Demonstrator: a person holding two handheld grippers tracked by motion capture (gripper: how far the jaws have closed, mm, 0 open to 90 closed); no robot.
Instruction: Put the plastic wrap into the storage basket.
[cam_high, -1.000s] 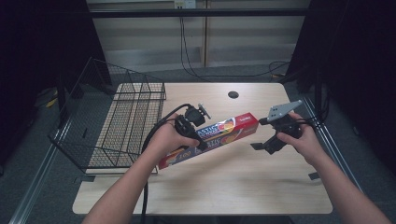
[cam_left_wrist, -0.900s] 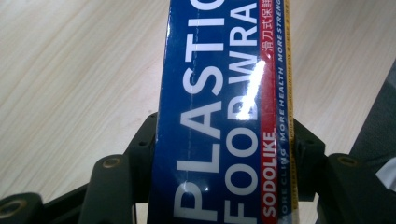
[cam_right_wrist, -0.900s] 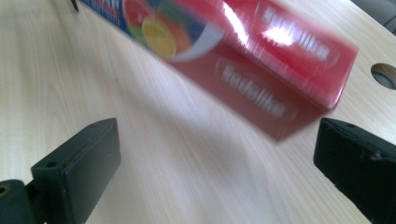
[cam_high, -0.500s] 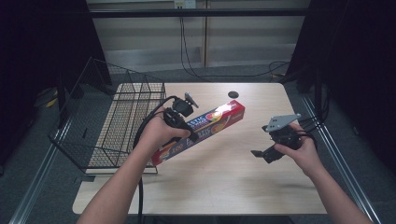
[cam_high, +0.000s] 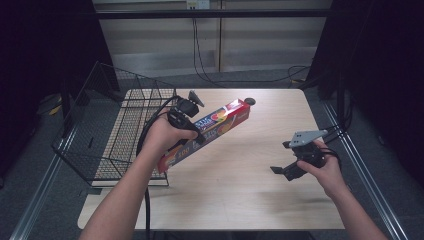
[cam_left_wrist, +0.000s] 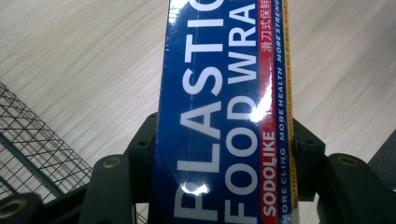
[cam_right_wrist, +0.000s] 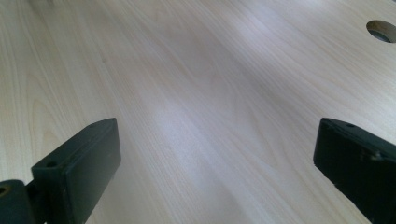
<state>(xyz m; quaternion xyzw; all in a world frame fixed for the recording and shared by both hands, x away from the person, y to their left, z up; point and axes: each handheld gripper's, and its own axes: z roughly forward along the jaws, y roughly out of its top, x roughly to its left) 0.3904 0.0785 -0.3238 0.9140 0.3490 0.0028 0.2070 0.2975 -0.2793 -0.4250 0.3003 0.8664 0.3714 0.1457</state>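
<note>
i have the left gripper (cam_high: 186, 119) clamped across the long plastic wrap box (cam_high: 210, 131), with a jaw pressed against each long side. in the left gripper view the box (cam_left_wrist: 219, 116) runs up between my black jaws, its blue face with white lettering toward the camera and a red and yellow strip along one edge. from the high view the box is lifted off the wooden table (cam_high: 240, 200) and tilted, its red end (cam_high: 239, 107) pointing up and away toward the far side near the small round hole (cam_high: 249, 101), its lower end down by the front corner of the wire basket (cam_high: 107, 145). the basket sits on the left part of the table, just beside the box's lower end; i cannot tell whether they touch.

my right gripper (cam_high: 286, 170) hangs over the right part of the table, well apart from the box. in the right gripper view its jaws stand wide with nothing between them, just bare wood grain below and the table's hole (cam_right_wrist: 383, 30) in the upper corner.
</note>
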